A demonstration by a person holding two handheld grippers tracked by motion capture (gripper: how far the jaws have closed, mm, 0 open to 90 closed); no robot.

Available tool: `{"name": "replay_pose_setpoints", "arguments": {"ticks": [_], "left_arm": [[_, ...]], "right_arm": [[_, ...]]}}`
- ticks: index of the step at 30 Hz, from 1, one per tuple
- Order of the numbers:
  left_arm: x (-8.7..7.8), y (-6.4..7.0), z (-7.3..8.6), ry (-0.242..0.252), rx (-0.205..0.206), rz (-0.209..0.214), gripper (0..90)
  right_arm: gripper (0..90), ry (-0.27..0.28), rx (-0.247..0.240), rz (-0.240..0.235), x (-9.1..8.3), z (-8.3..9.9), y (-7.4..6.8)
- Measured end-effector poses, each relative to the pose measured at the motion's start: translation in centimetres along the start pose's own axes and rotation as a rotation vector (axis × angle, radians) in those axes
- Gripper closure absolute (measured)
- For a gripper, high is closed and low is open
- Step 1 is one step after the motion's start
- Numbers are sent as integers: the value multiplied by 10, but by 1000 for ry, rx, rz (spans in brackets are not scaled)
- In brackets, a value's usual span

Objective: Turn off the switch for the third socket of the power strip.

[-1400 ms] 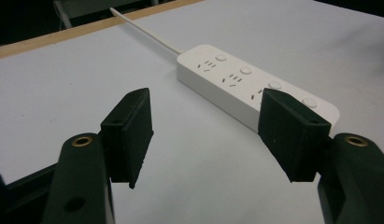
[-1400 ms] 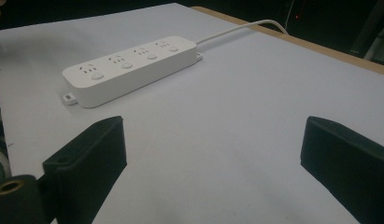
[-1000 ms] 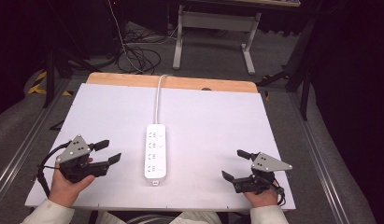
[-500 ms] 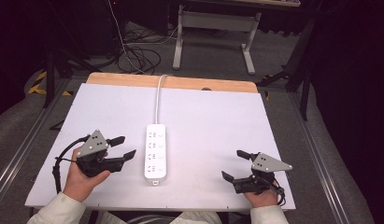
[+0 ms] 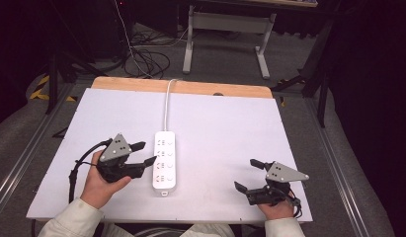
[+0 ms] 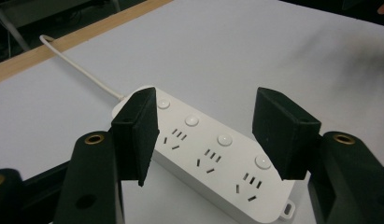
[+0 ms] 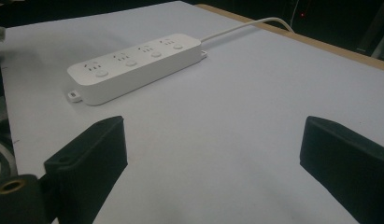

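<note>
A white power strip point(image 5: 163, 162) with several sockets and round buttons lies lengthwise in the middle of the white table top point(image 5: 215, 128); its white cable point(image 5: 167, 101) runs to the far edge. My left gripper point(image 5: 144, 153) is open, just left of the strip, its tips close to the strip's left side. In the left gripper view the power strip point(image 6: 213, 154) lies between and beyond the spread jaws. My right gripper point(image 5: 247, 174) is open near the front right of the table, well apart from the strip. The right gripper view has the power strip point(image 7: 133, 65) far off to the left.
A bare wooden edge point(image 5: 190, 87) borders the table's far side. Beyond it are a metal stand point(image 5: 225, 29) and loose cables point(image 5: 141, 54) on the floor. Metal rails point(image 5: 22, 163) run along both sides of the table.
My left gripper has moved right and forward, from the table's left side up to the power strip's left edge. The right gripper has stayed put.
</note>
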State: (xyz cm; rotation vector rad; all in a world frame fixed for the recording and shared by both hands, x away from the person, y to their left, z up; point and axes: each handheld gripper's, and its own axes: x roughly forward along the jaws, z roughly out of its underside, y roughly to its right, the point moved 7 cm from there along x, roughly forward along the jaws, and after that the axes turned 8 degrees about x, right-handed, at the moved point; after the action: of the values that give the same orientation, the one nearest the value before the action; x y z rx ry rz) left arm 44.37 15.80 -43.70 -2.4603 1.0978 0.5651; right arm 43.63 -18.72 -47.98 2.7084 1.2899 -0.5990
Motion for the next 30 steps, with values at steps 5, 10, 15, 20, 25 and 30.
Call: {"name": "replay_pose_setpoints", "arguments": {"ticks": [5,10,15,20,25,30], "left_arm": [[7,2,-3,-11,10,19,430],[16,8,-6,-25,24,45,438],[24,8,-5,-41,5,46,433],[28,2,2,-84,-83,83,447],[33,3,8,-97,-98,106,624],[39,7,8,-87,-101,164,830]], "right_arm": [[77,-1,-2,-2,0,0,-1],[77,-4,-1,-1,0,0,-1],[77,-3,-2,-2,0,1,-1],[78,-1,-9,0,-1,0,-2],[77,1,-11,-3,0,0,-2],[78,2,-9,-4,0,0,-3]]}}
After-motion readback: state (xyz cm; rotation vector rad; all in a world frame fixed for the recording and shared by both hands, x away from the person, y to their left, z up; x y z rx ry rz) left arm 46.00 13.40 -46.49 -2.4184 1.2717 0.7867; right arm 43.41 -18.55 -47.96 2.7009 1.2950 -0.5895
